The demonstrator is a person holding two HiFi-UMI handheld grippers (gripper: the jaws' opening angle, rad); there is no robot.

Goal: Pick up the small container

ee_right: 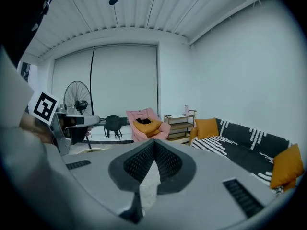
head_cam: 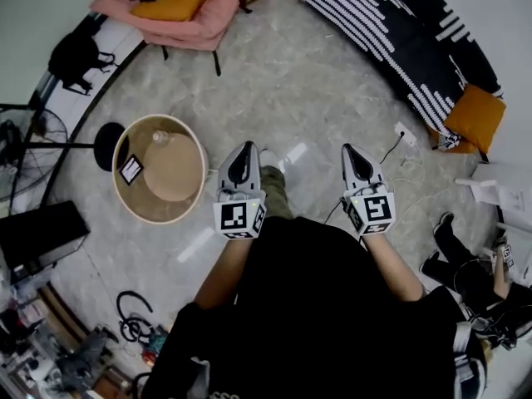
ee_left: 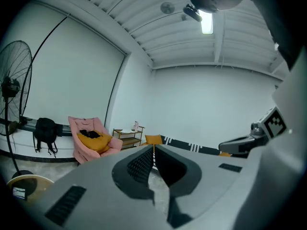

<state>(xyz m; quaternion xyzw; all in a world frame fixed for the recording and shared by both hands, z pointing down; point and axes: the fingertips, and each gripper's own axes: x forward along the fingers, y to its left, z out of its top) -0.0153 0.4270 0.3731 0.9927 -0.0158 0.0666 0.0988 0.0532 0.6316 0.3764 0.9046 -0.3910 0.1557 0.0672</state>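
Left gripper (head_cam: 246, 150) and right gripper (head_cam: 347, 150), both clenched empty, hang near the round table (head_cam: 133, 206).

A lounge furnished like a home living room, yet cluttered like a working studio. A pink armchair (head_cam: 199, 27) with a mustard cushion (head_cam: 170, 2) and a long black-and-white striped sofa (head_cam: 399, 40) with orange cushions (head_cam: 475, 116) stand along plain white walls, a small open shelf unit (ee_right: 178, 123) between them. A round, rimmed low table (head_cam: 141, 202) stands on the grey marble-look floor (head_cam: 307, 81). A pedestal fan (ee_right: 79, 99) and a black backpack (ee_left: 45, 131) sit by the wall. Loose cables (head_cam: 133, 318) and a socket strip (head_cam: 406, 133) lie on the floor. A strip light (ee_left: 207, 22) hangs from the slatted white ceiling (ee_left: 144, 13).
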